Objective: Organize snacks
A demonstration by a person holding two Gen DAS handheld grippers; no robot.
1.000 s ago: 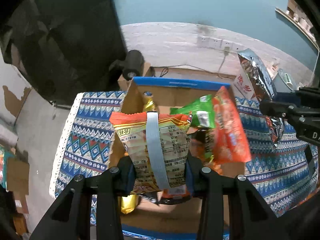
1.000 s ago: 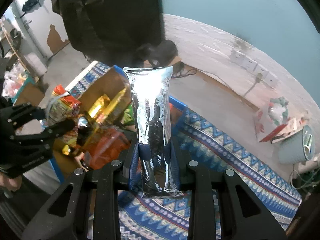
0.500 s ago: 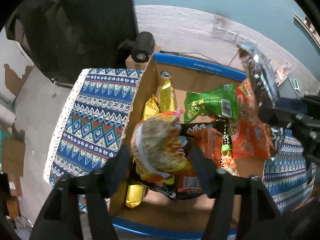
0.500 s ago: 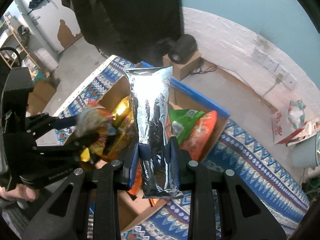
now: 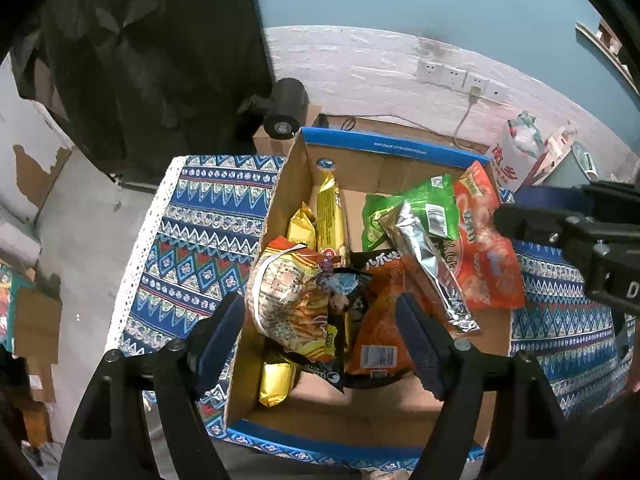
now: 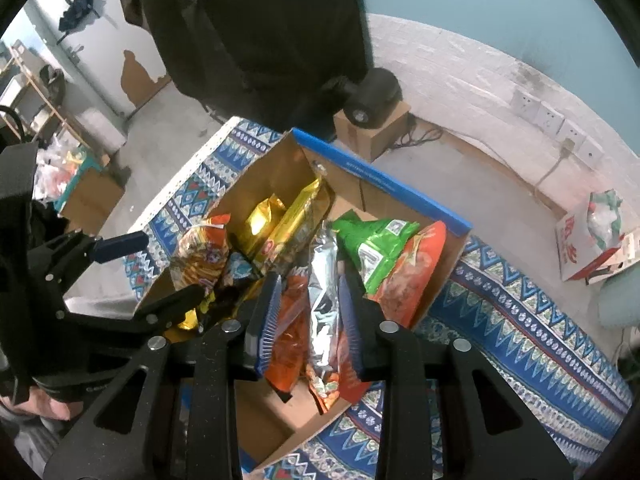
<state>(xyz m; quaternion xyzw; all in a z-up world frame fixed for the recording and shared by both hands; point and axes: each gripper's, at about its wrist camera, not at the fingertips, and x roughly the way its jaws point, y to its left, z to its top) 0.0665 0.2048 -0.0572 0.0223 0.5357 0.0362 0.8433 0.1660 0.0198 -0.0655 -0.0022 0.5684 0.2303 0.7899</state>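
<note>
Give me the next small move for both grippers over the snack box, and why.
Probably lift both clear of the cardboard box. The left gripper has just opened wide, and its orange noodle-print packet lies among the snacks. The right gripper has just started opening; the silver foil packet sits loose between its pads, already resting in the box, so it may need to open slightly more.

Lower part of black snack packet buried under orange-and-yellow noodle bag, brown cardboard box's near corner cut off behind black gripper frame, packet print too blurred to read
</note>
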